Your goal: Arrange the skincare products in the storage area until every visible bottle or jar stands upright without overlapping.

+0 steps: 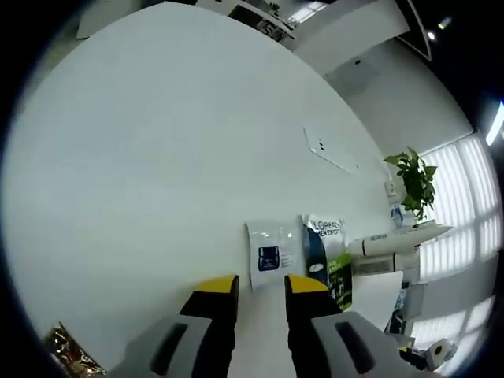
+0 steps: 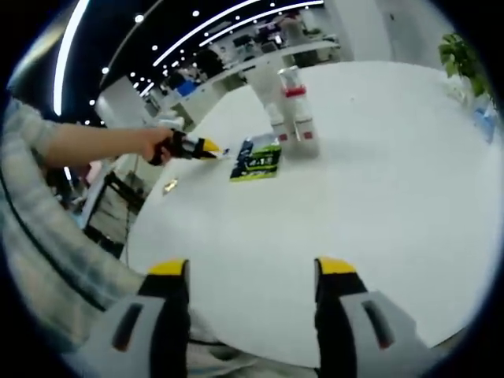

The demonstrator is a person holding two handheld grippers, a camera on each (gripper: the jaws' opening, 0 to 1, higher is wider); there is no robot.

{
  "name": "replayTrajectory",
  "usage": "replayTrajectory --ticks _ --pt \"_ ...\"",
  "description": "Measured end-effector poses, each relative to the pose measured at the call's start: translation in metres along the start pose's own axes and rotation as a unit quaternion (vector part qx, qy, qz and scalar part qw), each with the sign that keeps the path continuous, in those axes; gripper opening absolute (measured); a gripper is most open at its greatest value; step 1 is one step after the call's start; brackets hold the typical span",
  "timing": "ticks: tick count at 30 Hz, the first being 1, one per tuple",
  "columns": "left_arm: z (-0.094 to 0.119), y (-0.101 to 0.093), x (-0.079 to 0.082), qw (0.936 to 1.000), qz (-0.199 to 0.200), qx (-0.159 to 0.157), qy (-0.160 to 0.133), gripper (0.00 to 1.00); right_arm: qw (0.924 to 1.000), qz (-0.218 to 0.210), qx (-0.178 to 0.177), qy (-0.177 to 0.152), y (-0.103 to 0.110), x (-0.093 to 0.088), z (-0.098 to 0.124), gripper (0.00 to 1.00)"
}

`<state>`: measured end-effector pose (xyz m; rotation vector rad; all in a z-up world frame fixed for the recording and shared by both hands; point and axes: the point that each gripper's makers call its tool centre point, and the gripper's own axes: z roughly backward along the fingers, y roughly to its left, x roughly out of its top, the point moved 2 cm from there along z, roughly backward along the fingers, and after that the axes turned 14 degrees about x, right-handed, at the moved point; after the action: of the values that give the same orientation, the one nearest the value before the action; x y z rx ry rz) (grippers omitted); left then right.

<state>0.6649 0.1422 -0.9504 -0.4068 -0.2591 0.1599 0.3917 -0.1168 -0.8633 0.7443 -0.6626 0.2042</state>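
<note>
Two flat packets, a white sachet [image 1: 270, 256] and a green box [image 2: 258, 161], lie on the table [image 2: 378, 181] beside the upright bottles [image 2: 293, 102]. Left gripper [image 1: 260, 293] reaches the sachet, jaws narrowly apart, empty; right gripper [image 2: 252, 272] spread, well back. Standing work remains.

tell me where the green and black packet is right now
The green and black packet lies flat on the white table, just in front of the left gripper and beside the red-and-white bottles.
</note>
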Motion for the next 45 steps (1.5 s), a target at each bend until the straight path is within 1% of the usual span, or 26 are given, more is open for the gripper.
replayTrajectory --ticks 2,5,8,10,12,13,14,16,19,20,21,22,23,24,26,28,29,31,33,36,38,40,42,43,44,45 --pt "0.011 0.000 -0.002 1.0000 -0.003 0.000 -0.004 0.28 1.0000 0.001 0.000 -0.003 0.000 0.000 0.000 0.63" --pt "0.024 0.006 0.006 0.9996 -0.011 -0.003 -0.028 0.30 1.0000 0.001 0.001 -0.007 0.001 -0.001 0.001 0.63" --pt "0.034 0.021 0.011 0.9980 -0.038 0.012 -0.049 0.39 1.0000 0.002 0.005 -0.008 0.004 -0.004 -0.001 0.63" --pt "0.040 0.034 0.012 0.9949 -0.074 0.027 -0.062 0.49 0.9999 0.004 0.008 -0.008 0.006 -0.005 -0.003 0.63" --pt "0.039 0.062 0.013 0.9882 -0.134 0.053 -0.052 0.56 0.9999 0.004 0.013 -0.008 0.007 -0.006 -0.004 0.63" --pt "0.042 0.078 0.010 0.9821 -0.166 0.076 -0.046 0.59 0.9998 0.006 0.014 -0.008 0.008 -0.007 -0.005 0.63" --pt "0.043 0.083 0.009 0.9802 -0.174 0.083 -0.043 0.61 0.9998 0.007 0.015 -0.008 0.009 -0.007 -0.005 0.63" --pt "0.051 0.104 -0.002 0.9720 -0.206 0.109 -0.032 0.64 0.9998 0.007 0.017 -0.008 0.010 -0.008 -0.006 0.63" --pt "0.063 0.121 -0.009 0.9662 -0.223 0.127 -0.026 0.70 0.9998 0.008 0.018 -0.008 0.011 -0.009 -0.006 0.63" --pt "0.066 0.124 -0.013 0.9618 -0.239 0.131 -0.022 0.72 0.9998 0.008 0.018 -0.008 0.011 -0.009 -0.006 0.63" --pt "0.070 0.132 -0.018 0.9535 -0.266 0.142 -0.013 0.74 0.9998 0.007 0.018 -0.008 0.012 -0.010 -0.006 0.63" --pt "0.071 0.143 -0.016 0.9454 -0.289 0.150 -0.004 0.75 0.9998 0.005 0.019 -0.008 0.012 -0.011 -0.007 0.63" --pt "0.074 0.154 -0.020 0.9332 -0.319 0.164 0.012 0.75 0.9998 0.005 0.019 -0.009 0.013 -0.011 -0.007 0.63" --pt "0.082 0.156 -0.031 0.9247 -0.337 0.175 0.021 0.75 0.9997 0.005 0.020 -0.009 0.014 -0.011 -0.008 0.63" --pt "0.084 0.162 -0.034 0.9173 -0.354 0.180 0.030 0.75 0.9998 0.006 0.020 -0.007 0.015 -0.012 -0.009 0.63" --pt "0.092 0.162 -0.043 0.9038 -0.387 0.179 0.034 0.75 0.9998 0.008 0.019 -0.007 0.016 -0.011 -0.009 0.63" --pt "0.091 0.163 -0.039 0.8928 -0.411 0.182 0.032 0.75 0.9998 0.009 0.018 -0.007 0.016 -0.011 -0.008 0.63" --pt "0.088 0.165 -0.037 0.8764 -0.445 0.180 0.034 0.74 0.9998 0.009 0.016 -0.008 0.015 -0.010 -0.008 0.63" --pt "0.085 0.166 -0.039 0.8709 -0.456 0.178 0.040 0.71 0.9998 0.009 0.013 -0.008 0.015 -0.010 -0.006 0.63" --pt "0.078 0.169 -0.039 0.8670 -0.464 0.176 0.048 0.67 0.9999 0.009 0.010 -0.008 0.015 -0.009 -0.005 0.63" --pt "0.074 0.170 -0.039 0.8623 -0.473 0.174 0.047 0.63 0.9999 0.010 0.006 -0.009 0.015 -0.007 -0.003 0.63" --pt "0.071 0.176 -0.039 0.8538 -0.488 0.171 0.058 0.55 0.9999 0.008 0.005 -0.011 0.015 -0.007 -0.003 0.63" --pt "0.073 0.187 -0.043 0.8316 -0.517 0.188 0.080 0.52 0.9999 0.007 0.003 -0.013 0.014 -0.006 -0.002 0.63" --pt "0.073 0.181 -0.042 0.8443 -0.504 0.174 0.058 0.52 0.9999 0.008 0.002 -0.013 0.013 -0.005 -0.002 0.63" --pt "0.074 0.179 -0.042 0.8534 -0.488 0.175 0.052 0.52 0.9999 0.008 0.002 -0.013 0.013 -0.005 -0.001 0.63" --pt "0.073 0.181 -0.040 0.8548 -0.485 0.177 0.052 0.51 0.9999 0.008 0.001 -0.015 0.013 -0.005 -0.001 0.63"
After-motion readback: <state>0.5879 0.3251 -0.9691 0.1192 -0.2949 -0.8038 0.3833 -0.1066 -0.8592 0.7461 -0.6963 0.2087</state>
